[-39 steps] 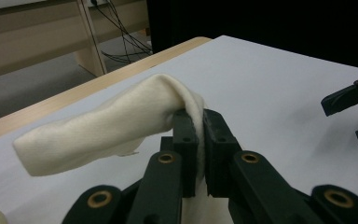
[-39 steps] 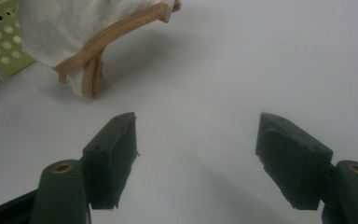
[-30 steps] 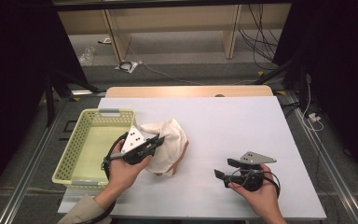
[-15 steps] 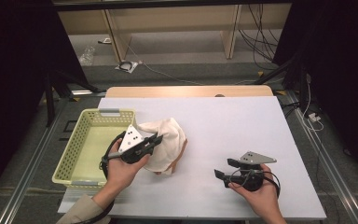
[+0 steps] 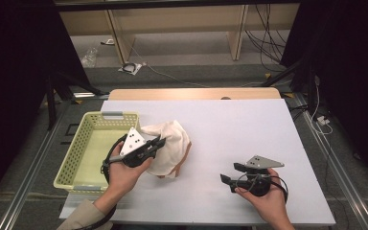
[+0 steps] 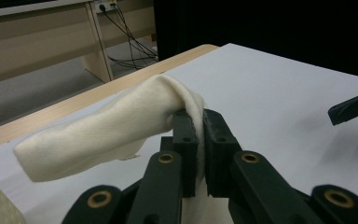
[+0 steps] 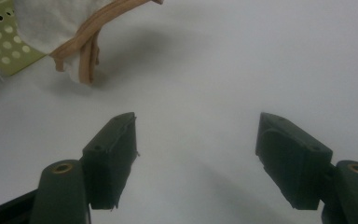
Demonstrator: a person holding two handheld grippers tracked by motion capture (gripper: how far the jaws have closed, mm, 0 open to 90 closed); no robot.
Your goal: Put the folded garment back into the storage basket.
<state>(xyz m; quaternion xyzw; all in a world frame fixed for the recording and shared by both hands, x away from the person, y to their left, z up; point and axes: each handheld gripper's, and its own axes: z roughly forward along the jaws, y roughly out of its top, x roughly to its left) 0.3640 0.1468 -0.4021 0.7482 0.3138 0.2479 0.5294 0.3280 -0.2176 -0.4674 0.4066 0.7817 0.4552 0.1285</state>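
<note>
Cloth [image 5: 168, 148] now hangs nearer the basket [image 5: 79, 158] than a second ago; your left gripper [image 5: 159, 141] stays clamped on it, right gripper [image 5: 230, 174] idle, jaws apart.

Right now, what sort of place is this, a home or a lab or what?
Probably a lab or recording studio, not a home: a white table ringed by black curtains, loose cables on the floor behind, and a person working a cream cloth with the left gripper beside a green basket.

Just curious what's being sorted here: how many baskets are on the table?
1: a yellow-green plastic basket at the table's left edge, beside the cream cloth clamped in the left gripper.
</note>
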